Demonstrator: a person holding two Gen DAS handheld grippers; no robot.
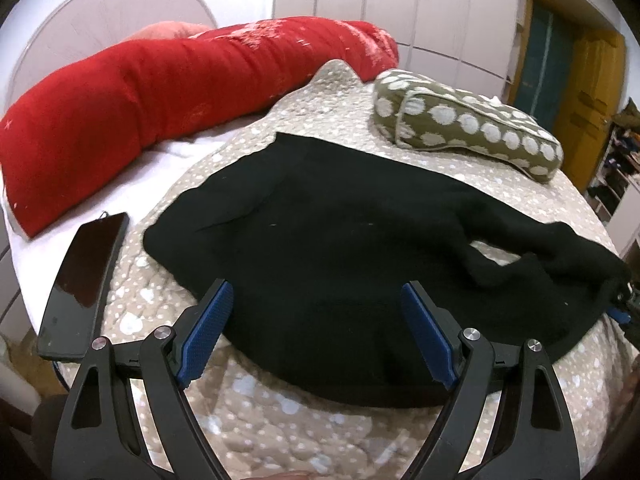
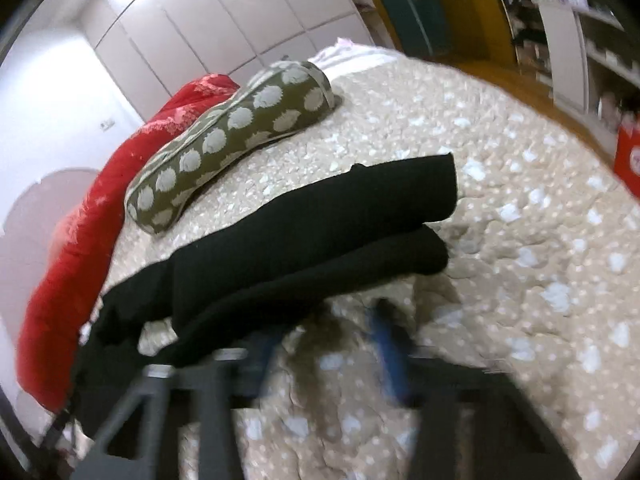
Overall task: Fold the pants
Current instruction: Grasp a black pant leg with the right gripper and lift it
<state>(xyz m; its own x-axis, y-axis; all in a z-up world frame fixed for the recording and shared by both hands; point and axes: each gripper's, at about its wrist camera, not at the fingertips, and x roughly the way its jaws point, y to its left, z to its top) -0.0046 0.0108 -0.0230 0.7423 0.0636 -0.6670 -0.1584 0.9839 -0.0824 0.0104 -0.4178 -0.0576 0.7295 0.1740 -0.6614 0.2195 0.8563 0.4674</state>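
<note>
Left tool [image 1: 316,332] wide open w/ pants [image 1: 340,248] just ahead, untouched.

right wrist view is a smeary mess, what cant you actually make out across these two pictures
- Right gripper, right wrist view: motion blur smears both fingers, so whether they hold anything cannot be told.
- Black pants, left wrist view: the right end runs toward the frame's dark edge; waistband and cuffs cannot be told apart.
- Phone, left wrist view: its dark screen shows only glare.

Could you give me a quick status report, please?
Left gripper open over black pants. Right gripper blurred, nothing between fingers. Phone beside pants.
</note>
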